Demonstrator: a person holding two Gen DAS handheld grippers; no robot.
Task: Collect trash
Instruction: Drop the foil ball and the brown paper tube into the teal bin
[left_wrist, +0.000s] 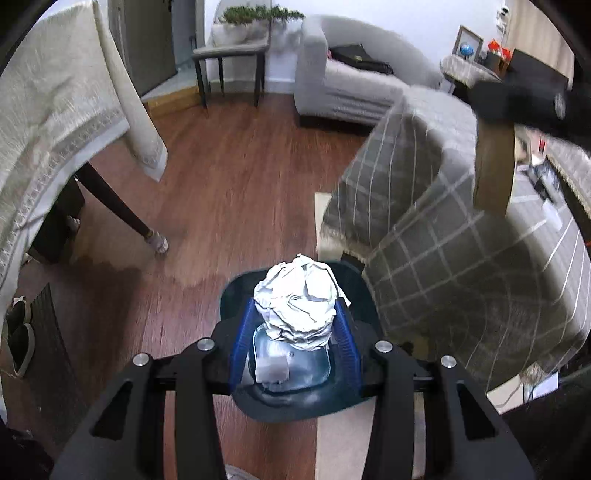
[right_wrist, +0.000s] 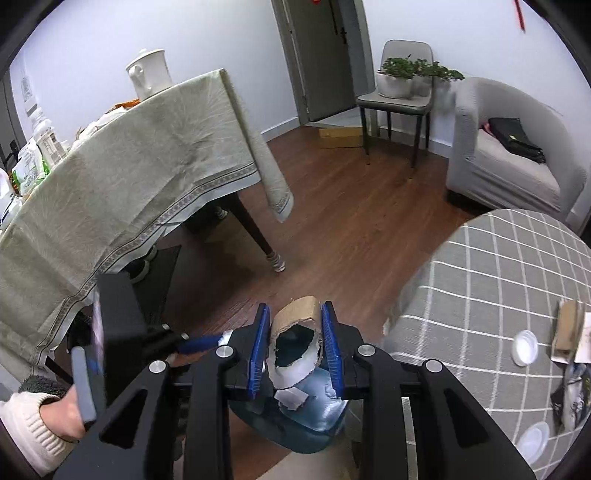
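Note:
My left gripper (left_wrist: 295, 325) is shut on a crumpled ball of white paper (left_wrist: 297, 301), held right over a dark blue waste bin (left_wrist: 229, 295) on the floor. A small white scrap (left_wrist: 272, 369) lies inside the bin. My right gripper (right_wrist: 295, 339) is shut on a brown cardboard tube (right_wrist: 295, 321), squashed between the blue pads, also above the bin (right_wrist: 317, 417). In the left wrist view the same tube (left_wrist: 493, 166) hangs from the right gripper at upper right. A hand (right_wrist: 62, 413) in a white cuff holds the left gripper at lower left of the right wrist view.
A round table with a grey checked cloth (right_wrist: 498, 295) stands right of the bin, carrying white lids (right_wrist: 525, 347), cardboard and paper scraps. A table under a beige cloth (right_wrist: 129, 177) stands left. A grey armchair (right_wrist: 513, 155) and a chair with plants (right_wrist: 402, 88) stand beyond on the wooden floor.

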